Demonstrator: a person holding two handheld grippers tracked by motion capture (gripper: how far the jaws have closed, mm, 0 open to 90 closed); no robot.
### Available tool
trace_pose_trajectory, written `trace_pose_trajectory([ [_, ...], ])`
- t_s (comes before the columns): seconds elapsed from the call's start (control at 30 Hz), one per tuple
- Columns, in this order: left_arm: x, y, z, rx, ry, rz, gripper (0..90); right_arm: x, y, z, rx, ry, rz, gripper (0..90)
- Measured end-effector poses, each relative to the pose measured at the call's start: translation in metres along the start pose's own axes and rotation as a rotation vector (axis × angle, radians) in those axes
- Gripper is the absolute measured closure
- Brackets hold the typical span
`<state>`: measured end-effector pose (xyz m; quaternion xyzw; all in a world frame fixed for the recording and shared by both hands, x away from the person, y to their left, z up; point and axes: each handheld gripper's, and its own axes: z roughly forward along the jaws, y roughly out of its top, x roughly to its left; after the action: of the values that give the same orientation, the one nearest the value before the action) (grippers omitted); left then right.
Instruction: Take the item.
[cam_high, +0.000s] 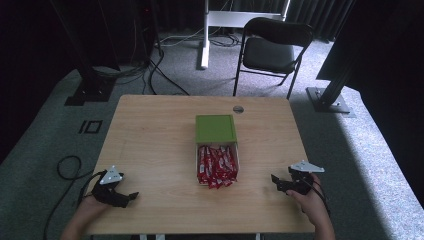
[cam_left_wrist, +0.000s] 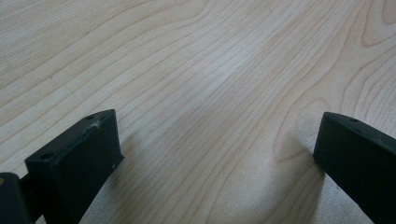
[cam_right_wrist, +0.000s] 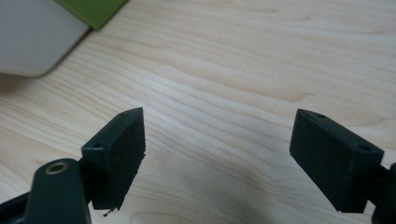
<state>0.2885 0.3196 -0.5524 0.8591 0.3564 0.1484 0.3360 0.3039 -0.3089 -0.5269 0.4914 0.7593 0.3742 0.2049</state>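
Observation:
A white box (cam_high: 236, 152) full of red candy wrappers (cam_high: 216, 165) sits in the middle of the wooden table (cam_high: 155, 135). Its green lid (cam_high: 215, 128) lies slid back over the far half. My left gripper (cam_high: 131, 196) rests near the front left edge, open, with bare wood between its jaws (cam_left_wrist: 219, 154). My right gripper (cam_high: 275, 181) rests near the front right edge, open too, pointing toward the box. In the right gripper view, the gripper (cam_right_wrist: 217, 154) has nothing in it, and the box's white corner (cam_right_wrist: 32, 37) and green lid (cam_right_wrist: 93, 9) show at top left.
A small round metal grommet (cam_high: 238, 109) sits in the table near its far edge. Behind the table stand a black folding chair (cam_high: 272, 47), a white stand leg (cam_high: 204, 35) and dark frame posts. A cable (cam_high: 67, 167) loops on the carpet at left.

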Motion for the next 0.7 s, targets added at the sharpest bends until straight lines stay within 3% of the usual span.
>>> trace_pose_trajectory([
  [0.33, 0.000, 0.000, 0.000, -0.002, 0.000, -0.002, 1.5, 0.012, 0.023, -0.015, -0.068, 0.047, -0.005, 18.3],
  [0.7, 0.000, 0.000, 0.000, -0.002, 0.000, 0.000, 1.5, 0.037, 0.053, -0.022, -0.125, 0.124, -0.049, 18.3],
])
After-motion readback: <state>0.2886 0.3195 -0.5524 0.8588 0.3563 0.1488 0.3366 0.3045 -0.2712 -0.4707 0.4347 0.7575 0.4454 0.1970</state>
